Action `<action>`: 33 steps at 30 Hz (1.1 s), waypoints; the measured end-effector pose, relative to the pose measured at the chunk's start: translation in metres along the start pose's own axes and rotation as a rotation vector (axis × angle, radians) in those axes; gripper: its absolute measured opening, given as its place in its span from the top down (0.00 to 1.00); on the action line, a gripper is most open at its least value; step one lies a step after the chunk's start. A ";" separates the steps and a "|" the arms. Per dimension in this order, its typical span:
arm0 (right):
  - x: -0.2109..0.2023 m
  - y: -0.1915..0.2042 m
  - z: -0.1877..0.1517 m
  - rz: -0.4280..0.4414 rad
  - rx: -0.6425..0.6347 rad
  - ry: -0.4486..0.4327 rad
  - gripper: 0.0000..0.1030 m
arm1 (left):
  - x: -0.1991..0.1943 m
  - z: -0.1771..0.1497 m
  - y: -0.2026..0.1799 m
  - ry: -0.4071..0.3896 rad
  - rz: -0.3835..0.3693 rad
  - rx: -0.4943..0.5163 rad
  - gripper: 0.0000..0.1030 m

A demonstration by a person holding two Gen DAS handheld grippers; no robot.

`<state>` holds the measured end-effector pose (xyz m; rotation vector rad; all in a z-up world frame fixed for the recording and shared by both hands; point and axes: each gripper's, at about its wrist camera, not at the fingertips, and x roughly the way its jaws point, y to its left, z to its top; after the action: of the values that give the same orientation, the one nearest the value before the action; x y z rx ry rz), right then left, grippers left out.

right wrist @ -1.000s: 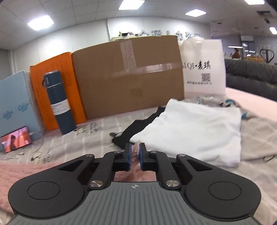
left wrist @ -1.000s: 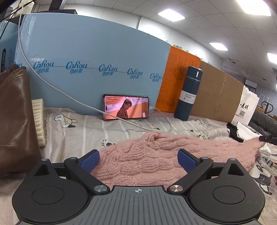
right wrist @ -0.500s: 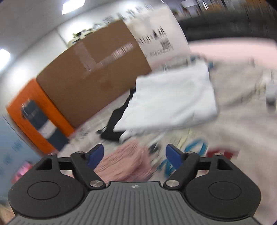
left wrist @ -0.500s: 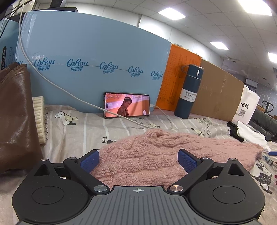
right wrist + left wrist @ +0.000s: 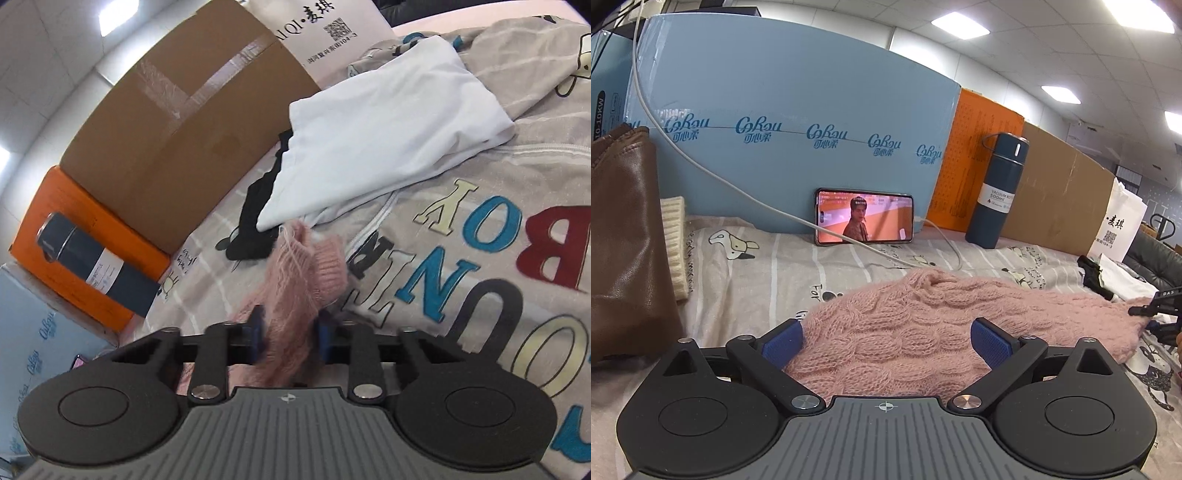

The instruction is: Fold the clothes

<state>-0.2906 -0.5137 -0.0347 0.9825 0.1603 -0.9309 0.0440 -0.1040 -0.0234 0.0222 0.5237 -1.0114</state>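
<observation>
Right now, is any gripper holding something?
The right gripper pinches the pink sweater by its sleeve end. The left gripper is open, holding nothing.

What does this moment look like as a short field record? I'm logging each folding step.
garment: pink knit sweater, lying on the printed bedsheet
left tool: open, pads either side of the sweater body
right tool: closed on the sweater's cuffed end
already folded: white garment over a black garment
backdrop: phone, blue bottle, cardboard box
</observation>
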 end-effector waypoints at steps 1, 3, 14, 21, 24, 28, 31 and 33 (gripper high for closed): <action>-0.004 0.001 -0.002 0.015 -0.013 -0.023 0.83 | 0.000 0.000 0.000 0.002 0.000 0.001 0.03; -0.016 0.005 -0.003 0.040 -0.041 -0.074 0.83 | 0.001 -0.001 0.000 0.004 0.001 0.007 0.03; -0.050 0.017 0.014 -0.025 -0.140 -0.231 0.85 | -0.003 0.002 -0.001 -0.021 0.133 0.078 0.03; -0.034 0.037 -0.013 -0.067 -0.310 -0.193 0.85 | 0.003 0.002 0.009 0.009 0.186 0.068 0.03; -0.041 0.057 -0.025 0.042 -0.365 -0.180 0.85 | 0.001 0.001 0.006 0.000 0.165 0.075 0.03; -0.044 0.083 -0.045 0.150 -0.427 -0.127 0.84 | 0.000 0.001 0.003 -0.009 0.142 0.078 0.03; -0.042 0.102 -0.062 0.213 -0.461 -0.077 0.84 | -0.001 0.001 0.001 -0.014 0.128 0.083 0.03; -0.039 0.115 -0.075 0.240 -0.482 -0.043 0.84 | -0.001 0.001 0.000 -0.015 0.120 0.087 0.03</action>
<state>-0.2094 -0.4079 0.0152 0.5206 0.2136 -0.6485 0.0438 -0.1038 -0.0220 0.1219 0.4589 -0.9162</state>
